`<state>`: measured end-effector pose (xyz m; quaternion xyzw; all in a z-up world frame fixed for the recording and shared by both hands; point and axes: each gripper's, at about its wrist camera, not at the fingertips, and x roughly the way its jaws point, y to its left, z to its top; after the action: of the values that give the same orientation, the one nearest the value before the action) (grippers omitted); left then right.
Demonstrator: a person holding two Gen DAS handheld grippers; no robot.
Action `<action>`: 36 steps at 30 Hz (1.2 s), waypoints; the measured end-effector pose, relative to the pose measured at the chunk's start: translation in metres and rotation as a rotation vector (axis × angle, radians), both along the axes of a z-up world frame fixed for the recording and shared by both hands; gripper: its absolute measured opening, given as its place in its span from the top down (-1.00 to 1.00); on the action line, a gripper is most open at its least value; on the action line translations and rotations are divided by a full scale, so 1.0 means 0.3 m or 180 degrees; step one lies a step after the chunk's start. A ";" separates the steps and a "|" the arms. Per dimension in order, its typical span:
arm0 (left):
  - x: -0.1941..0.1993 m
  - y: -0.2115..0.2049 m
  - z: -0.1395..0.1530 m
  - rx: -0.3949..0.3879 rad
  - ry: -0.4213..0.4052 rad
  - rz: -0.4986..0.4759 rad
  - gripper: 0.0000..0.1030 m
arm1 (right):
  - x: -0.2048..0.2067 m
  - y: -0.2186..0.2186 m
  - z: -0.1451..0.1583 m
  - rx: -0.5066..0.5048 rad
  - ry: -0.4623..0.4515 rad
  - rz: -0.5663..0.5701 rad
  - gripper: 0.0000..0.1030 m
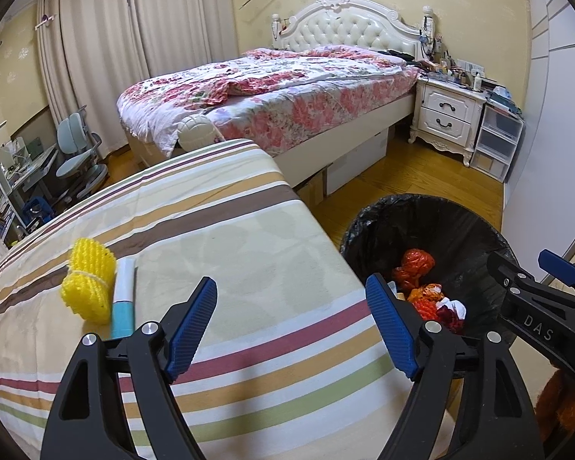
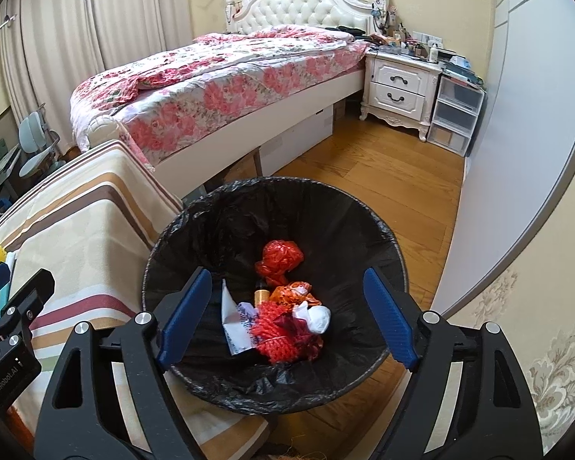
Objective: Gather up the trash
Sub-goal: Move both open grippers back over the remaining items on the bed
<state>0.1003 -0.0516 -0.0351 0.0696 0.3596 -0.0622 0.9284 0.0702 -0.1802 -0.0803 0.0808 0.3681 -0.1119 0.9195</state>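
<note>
Trash already fills the bottom of the bin (image 2: pixel 165 253), which sits in the lower middle of the right wrist view: a crumpled red plastic bag (image 2: pixel 281 255), an orange wrapper (image 2: pixel 293 293), a red foam net (image 2: pixel 276 335), a balled white tissue (image 2: pixel 318 316), a flat white paper packet (image 2: pixel 235 324) and a small amber bottle (image 2: pixel 262 295). The black liner is thin, glossy and wrinkled, folded over a round rim.

Judging from this, the job is well along but not finished. Two pieces lie at the left of the left wrist view on the striped cloth (image 1: pixel 249 237): a yellow foam net (image 1: pixel 88 283), ribbed and spongy, folded and tied round its middle with a thin band, and touching its right side a smooth white tube with a teal end (image 1: pixel 123 299).

The left gripper (image 1: pixel 291 320) is spread wide with nothing between its ridged blue pads, hanging over the cloth's edge beside the bin. The right gripper (image 2: pixel 285 316) is spread just as wide and empty, directly above the bin's mouth.

The cloth is matte woven fabric in cream, tan, brown, maroon and green bands. Beyond lie a warm wooden floor (image 2: pixel 383 176) and a bed (image 2: pixel 211 88) under a floral quilt.
</note>
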 end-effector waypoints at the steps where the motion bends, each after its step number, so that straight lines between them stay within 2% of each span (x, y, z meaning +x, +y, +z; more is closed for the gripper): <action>1: -0.001 0.015 0.002 -0.0003 -0.0004 0.0024 -0.50 | 0.001 0.007 0.001 0.0000 0.0000 0.0018 -0.55; 22: 0.042 0.427 0.010 -0.0061 0.0007 0.0843 -0.50 | 0.081 0.377 0.043 -0.0036 0.0012 0.0754 -0.55; 32: 0.108 0.507 -0.016 -0.0208 0.0156 0.0823 -0.50 | 0.115 0.498 0.048 -0.0075 0.0041 0.0983 -0.55; 33: 0.108 0.512 -0.019 -0.0230 0.0164 0.0811 -0.48 | 0.118 0.507 0.048 -0.0080 0.0045 0.0997 -0.55; 36: 0.112 0.519 -0.027 -0.0231 0.0201 0.0746 -0.18 | 0.121 0.528 0.047 -0.0092 0.0055 0.1031 -0.55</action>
<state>0.1338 0.1042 -0.0433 -0.0085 0.3918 0.0316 0.9195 0.1066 -0.0218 -0.0662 0.0062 0.3825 0.0318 0.9234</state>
